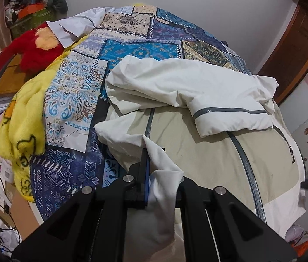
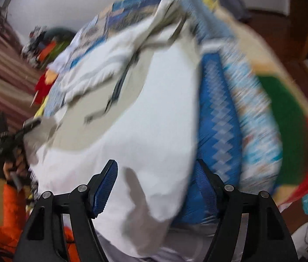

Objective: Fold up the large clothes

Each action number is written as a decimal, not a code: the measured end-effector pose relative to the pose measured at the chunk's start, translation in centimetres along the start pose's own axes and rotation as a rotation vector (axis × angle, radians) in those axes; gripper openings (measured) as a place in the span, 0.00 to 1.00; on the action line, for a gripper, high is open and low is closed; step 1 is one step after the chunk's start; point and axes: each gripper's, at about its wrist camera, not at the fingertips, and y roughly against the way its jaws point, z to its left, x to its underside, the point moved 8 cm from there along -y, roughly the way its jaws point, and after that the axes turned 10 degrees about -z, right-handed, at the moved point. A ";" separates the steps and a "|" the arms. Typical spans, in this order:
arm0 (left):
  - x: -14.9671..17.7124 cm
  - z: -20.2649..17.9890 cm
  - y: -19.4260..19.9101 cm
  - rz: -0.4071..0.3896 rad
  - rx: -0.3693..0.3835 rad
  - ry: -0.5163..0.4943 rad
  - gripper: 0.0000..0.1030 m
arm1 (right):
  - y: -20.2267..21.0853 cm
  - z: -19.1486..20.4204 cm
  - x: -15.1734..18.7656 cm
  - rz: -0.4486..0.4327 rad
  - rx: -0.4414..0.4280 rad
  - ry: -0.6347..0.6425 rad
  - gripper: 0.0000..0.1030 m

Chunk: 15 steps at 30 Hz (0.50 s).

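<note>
The white and beige jacket point(image 1: 197, 100) lies spread on the bed point(image 1: 75, 91), over a blue patterned bedspread, with one sleeve folded across its front. The left gripper point(image 1: 151, 163) has its jaws pressed together, pinching a fold of the jacket's white fabric at the near edge. The right gripper point(image 2: 158, 183) has its jaws spread apart; white jacket fabric lies between them, but the pads do not press on it. A yellow blanket point(image 1: 20, 131) and a red plush toy point(image 1: 36, 48) sit beside the bedspread's left edge.

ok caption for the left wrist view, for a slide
Left claw shut on the white jacket's hem, over a patterned bedspread.
</note>
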 end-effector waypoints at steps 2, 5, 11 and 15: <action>0.1 -0.3 -0.2 0.005 0.004 -0.005 0.05 | -1.0 0.5 1.1 -0.029 0.045 -0.001 0.68; 0.1 -1.0 -0.3 0.007 0.003 -0.018 0.05 | -1.2 2.1 0.7 -0.047 0.046 0.038 0.46; -1.5 -2.7 0.5 -0.027 0.050 -0.008 0.05 | -1.1 5.7 -2.3 -0.083 -0.104 0.091 0.09; -5.0 -3.3 1.5 -0.090 0.088 0.026 0.05 | -1.1 8.0 -7.0 -0.169 -0.182 0.102 0.06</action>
